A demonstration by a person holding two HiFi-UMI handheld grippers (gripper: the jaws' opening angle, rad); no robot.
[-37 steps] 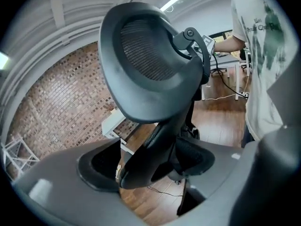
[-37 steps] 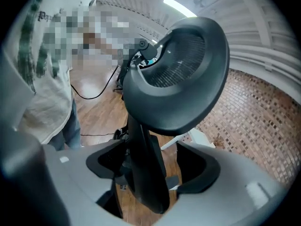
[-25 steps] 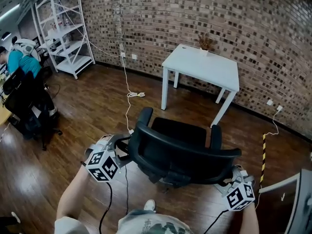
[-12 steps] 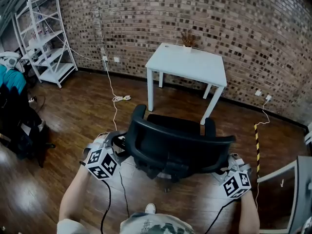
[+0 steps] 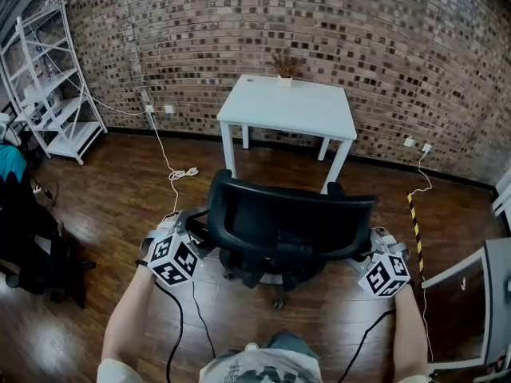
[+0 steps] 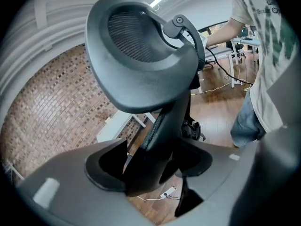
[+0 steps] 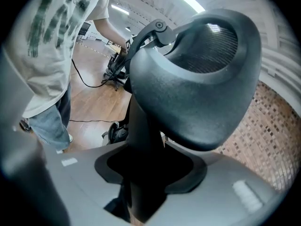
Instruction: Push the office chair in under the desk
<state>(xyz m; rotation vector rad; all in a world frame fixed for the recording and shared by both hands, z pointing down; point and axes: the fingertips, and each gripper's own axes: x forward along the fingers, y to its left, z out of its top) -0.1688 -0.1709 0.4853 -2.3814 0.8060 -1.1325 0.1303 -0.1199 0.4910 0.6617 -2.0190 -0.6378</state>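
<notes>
The black wheeled office chair [image 5: 291, 222], just short of the white desk [image 5: 287, 106] at the far wall, likely rolls freely but swivels, and the left gripper [image 5: 190, 234] and right gripper [image 5: 371, 246] each pinch a rigid armrest post [image 6: 164, 126].

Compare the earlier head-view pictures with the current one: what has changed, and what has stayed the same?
The office chair has rolled forward, closer to the white desk, the person following; it is not yet under it. Nothing was grasped or released. Unchanged: left gripper and right gripper stay clamped on the chair back's two sides; the plant stands on the desk.
</notes>
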